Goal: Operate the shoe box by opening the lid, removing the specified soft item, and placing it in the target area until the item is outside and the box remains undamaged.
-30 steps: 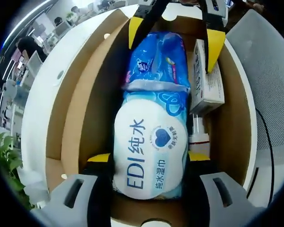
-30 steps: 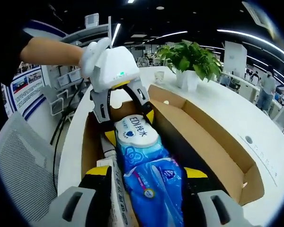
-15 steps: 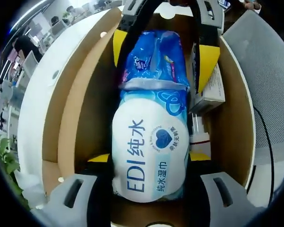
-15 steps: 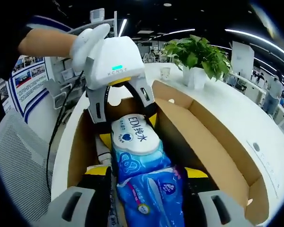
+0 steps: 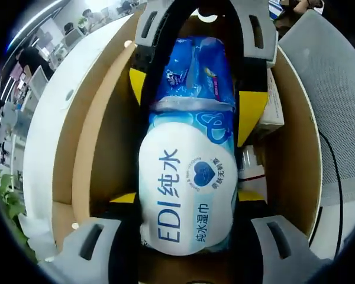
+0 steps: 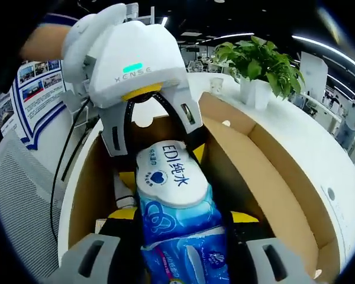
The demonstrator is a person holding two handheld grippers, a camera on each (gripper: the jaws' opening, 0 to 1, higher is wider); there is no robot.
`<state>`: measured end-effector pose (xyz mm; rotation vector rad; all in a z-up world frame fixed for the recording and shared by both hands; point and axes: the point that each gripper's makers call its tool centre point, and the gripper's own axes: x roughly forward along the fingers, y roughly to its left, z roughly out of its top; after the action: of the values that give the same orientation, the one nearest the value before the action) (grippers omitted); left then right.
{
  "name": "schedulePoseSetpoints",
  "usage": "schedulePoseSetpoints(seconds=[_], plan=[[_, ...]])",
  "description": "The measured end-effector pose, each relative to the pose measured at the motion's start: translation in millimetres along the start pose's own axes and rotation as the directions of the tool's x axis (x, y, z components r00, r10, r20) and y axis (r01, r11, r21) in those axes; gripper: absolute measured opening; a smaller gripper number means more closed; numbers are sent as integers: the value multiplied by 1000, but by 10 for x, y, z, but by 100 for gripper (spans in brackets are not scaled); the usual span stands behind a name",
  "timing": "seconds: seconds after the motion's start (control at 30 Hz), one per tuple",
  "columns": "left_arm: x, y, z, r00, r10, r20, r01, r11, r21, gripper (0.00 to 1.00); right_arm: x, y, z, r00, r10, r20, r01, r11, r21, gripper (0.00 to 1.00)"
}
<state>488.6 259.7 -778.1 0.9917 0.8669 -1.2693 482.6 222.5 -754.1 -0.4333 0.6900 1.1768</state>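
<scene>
wipes pack (image 5: 186, 189) looks soft, squashy and slick, lying in the shoe box (image 5: 97, 136); left gripper (image 5: 186, 198) and right gripper (image 6: 186, 219) each clamp one end.

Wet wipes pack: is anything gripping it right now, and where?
Both. The left gripper clamps the wet wipes pack at its white EDI end, the right gripper at its blue end.

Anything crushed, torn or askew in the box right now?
Nothing stands out. The wipes pack lies lengthwise in the open cardboard box, a tool at each end, and the box walls look intact. A small carton sits beside it.
</scene>
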Motion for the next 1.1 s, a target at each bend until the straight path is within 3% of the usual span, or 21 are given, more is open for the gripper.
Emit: schedulePoseSetpoints(seconds=[0.3,0.37,0.53,1.1], plan=[[9,-13,-6,1000,-7,23,7,1000,0,63,74,24,9,999,20,-33,-21,999,-42,56],[13,-12,-6,999,-6,33,6,1000,0,63,86,45,56,1000,27,-16,-28,996,-79,55],[17,-13,1,999,-3,45,3,1000,-6,63,172,53,95,999,44,-23,-46,997,-68,55],[32,-24,12,996,-11,91,11,1000,-2,64,332,99,43,994,96,-50,-103,984,-148,54]])
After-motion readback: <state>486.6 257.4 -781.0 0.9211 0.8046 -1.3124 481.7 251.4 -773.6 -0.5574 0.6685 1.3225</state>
